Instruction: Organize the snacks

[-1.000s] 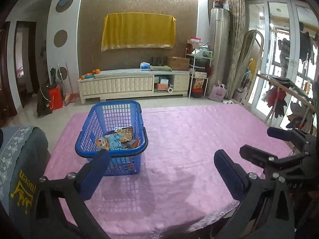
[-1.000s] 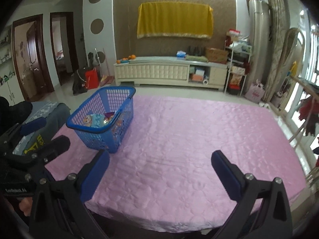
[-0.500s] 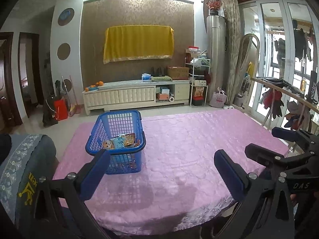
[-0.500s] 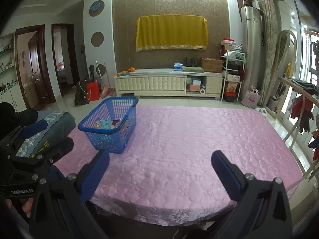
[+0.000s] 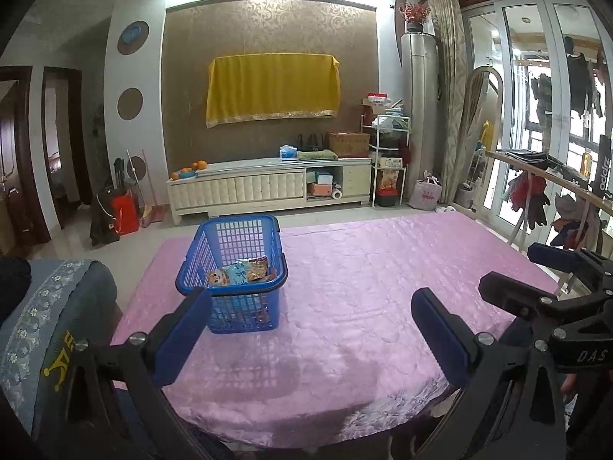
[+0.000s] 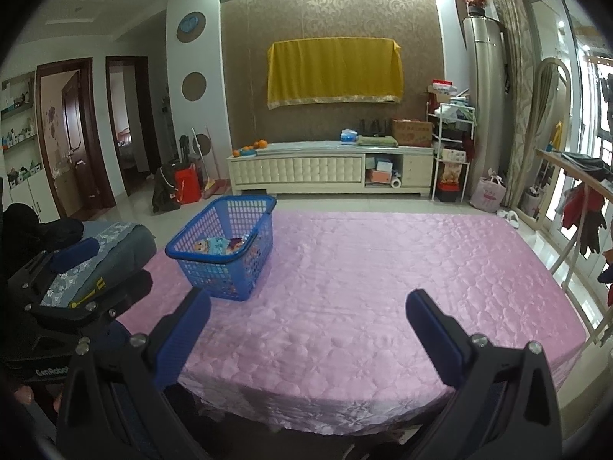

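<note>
Hovering at near table edge, two grippers: left gripper [image 5: 310,329] spread wide, empty; right gripper [image 6: 308,329] also spread wide, nothing between fingers. One blue basket [image 5: 233,272] stood on pink tablecloth [image 5: 364,287], left side, well ahead of both tools. Snack packets [image 5: 239,273] lay inside basket, at least two; exact count unclear. One grey chair [image 5: 49,318] sat beside table's left edge.

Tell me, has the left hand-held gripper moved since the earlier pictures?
Yes. The left hand-held gripper has pulled back and up: in its view the blue plastic basket on the pink tablecloth now looks smaller and farther away.
</note>
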Action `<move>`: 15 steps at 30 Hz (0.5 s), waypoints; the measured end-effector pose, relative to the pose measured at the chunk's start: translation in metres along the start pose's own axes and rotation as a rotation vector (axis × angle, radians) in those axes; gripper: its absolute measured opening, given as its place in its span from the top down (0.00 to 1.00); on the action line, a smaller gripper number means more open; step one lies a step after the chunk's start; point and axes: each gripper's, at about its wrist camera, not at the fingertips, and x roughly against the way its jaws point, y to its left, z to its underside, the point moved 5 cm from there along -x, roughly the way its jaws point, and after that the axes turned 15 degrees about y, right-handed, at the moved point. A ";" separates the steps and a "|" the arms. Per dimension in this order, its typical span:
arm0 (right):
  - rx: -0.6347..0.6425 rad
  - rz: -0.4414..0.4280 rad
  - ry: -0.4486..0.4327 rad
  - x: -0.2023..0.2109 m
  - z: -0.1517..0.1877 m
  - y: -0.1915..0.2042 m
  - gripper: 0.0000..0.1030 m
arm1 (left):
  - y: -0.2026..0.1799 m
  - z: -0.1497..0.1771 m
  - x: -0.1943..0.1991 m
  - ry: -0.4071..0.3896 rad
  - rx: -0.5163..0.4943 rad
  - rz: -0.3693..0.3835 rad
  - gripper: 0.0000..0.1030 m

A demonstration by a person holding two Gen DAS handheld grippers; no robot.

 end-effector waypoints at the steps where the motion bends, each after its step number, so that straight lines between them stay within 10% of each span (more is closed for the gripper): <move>1: 0.003 0.000 0.001 0.000 0.000 0.001 0.00 | 0.000 0.000 0.000 -0.001 0.001 -0.002 0.00; 15: 0.020 0.006 -0.007 0.005 0.002 0.007 0.00 | 0.001 0.004 0.001 0.002 0.009 0.002 0.00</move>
